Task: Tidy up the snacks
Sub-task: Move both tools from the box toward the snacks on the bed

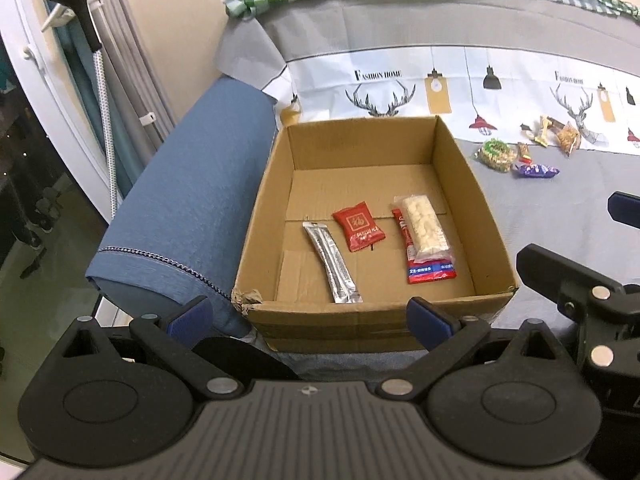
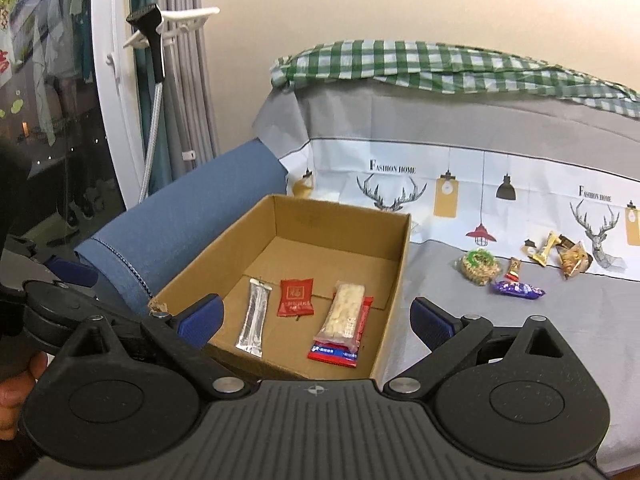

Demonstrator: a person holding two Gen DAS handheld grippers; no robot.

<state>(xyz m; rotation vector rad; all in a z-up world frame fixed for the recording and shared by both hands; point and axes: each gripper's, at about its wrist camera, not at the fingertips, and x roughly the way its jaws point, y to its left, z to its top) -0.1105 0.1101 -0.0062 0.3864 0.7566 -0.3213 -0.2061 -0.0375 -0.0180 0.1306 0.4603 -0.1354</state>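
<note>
So far four snacks lie in the cardboard box [image 1: 372, 320]: a silver stick pack [image 1: 332, 264], a red sachet [image 1: 359, 226], and a rice-cracker bar [image 1: 424, 228] atop a red packet [image 1: 430, 274]. Ahead and right of both claws, loose snacks [image 2: 516, 268] wait on the bed. The left claw [image 1: 308, 318] and right claw [image 2: 316, 322] gape wide, holding nothing.
</note>
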